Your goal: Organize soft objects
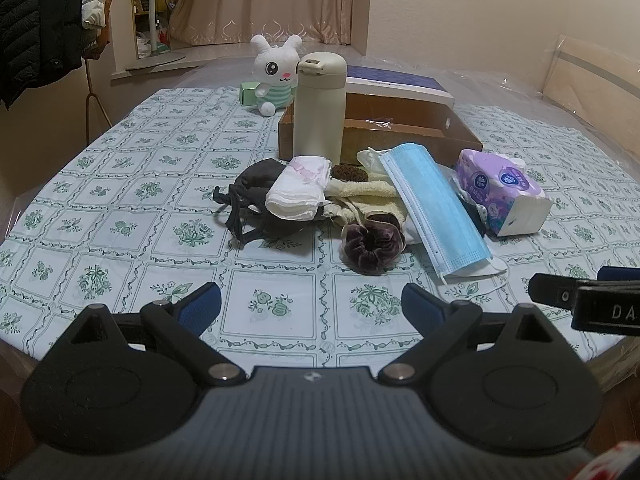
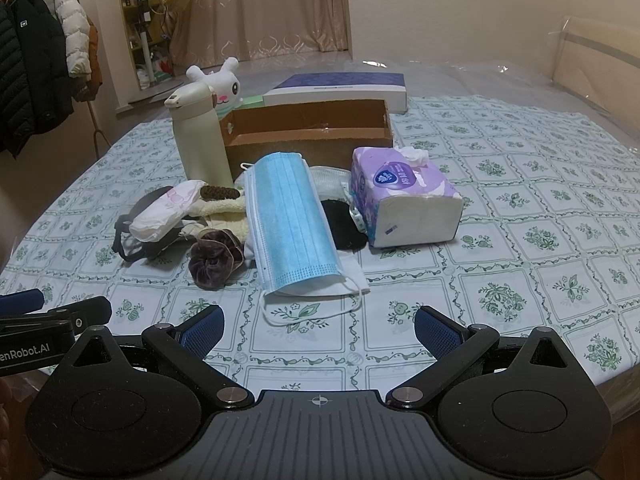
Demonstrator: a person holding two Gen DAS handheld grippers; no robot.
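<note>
A heap of soft things lies mid-table: a blue face mask, a brown velvet scrunchie, a folded white cloth, a cream towel, a dark mask and a purple tissue pack. Behind them stands an open cardboard box. My left gripper hovers open near the front edge, short of the scrunchie. My right gripper is open too, just before the blue mask's ear loop.
A cream flask stands upright at the box's left corner. A plush bunny and a flat blue-lidded box sit further back. Coats hang at left. The floral tablecloth covers the table.
</note>
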